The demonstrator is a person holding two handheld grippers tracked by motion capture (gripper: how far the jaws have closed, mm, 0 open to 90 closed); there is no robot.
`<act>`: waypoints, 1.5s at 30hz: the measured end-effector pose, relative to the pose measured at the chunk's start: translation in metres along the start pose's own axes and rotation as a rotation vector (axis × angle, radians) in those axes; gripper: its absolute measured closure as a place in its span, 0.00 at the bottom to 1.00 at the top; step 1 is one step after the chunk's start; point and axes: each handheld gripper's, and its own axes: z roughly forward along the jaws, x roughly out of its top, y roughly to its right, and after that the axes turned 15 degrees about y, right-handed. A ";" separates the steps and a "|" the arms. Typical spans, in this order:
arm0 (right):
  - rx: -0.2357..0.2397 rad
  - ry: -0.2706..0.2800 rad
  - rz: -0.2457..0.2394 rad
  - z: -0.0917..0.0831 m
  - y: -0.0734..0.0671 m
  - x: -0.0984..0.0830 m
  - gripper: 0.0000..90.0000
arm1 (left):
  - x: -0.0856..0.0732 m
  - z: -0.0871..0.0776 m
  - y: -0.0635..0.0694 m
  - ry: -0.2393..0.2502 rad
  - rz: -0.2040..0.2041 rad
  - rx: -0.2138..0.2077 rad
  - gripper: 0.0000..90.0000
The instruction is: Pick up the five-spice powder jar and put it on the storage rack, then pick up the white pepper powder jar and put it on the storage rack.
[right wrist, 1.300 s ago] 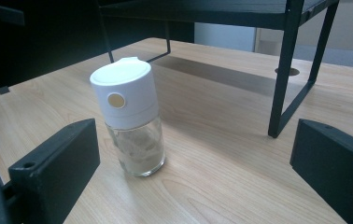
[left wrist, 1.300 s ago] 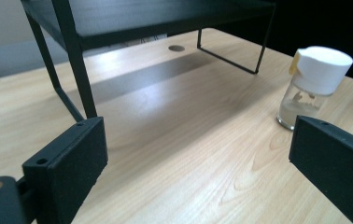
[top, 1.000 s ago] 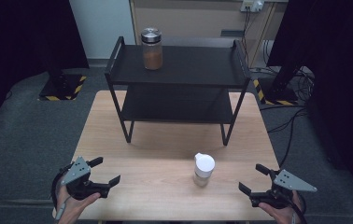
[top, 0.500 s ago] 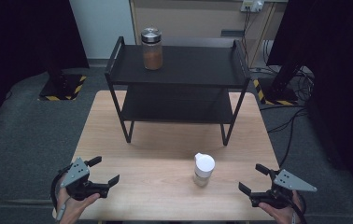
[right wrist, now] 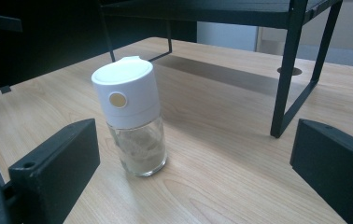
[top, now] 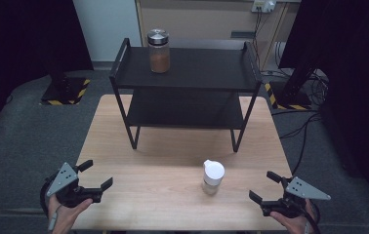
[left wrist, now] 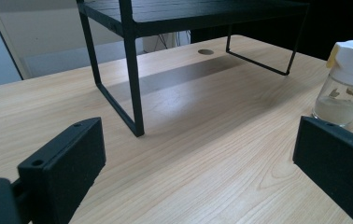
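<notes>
The high view looks down from the table's (top: 173,161) near edge. Both gripper views sit low, facing inward, sharing the jar (left wrist: 347,84) and shelf (right wrist: 286,70).

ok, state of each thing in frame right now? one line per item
white-capped jar: upright on the table, cap shut, a little pale content at the bottom, untouched
metal-lidded jar: upright on the rack's top shelf, lid on, brown content
black rack: standing on the table, lower shelf bare
left gripper: open, holding nothing
right gripper: open, holding nothing, jaws toward the white-capped jar
</notes>
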 end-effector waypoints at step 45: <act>0.121 -0.022 -0.046 0.013 0.021 0.079 0.02 | -0.002 -0.001 -0.009 -0.009 -0.025 -0.052 0.02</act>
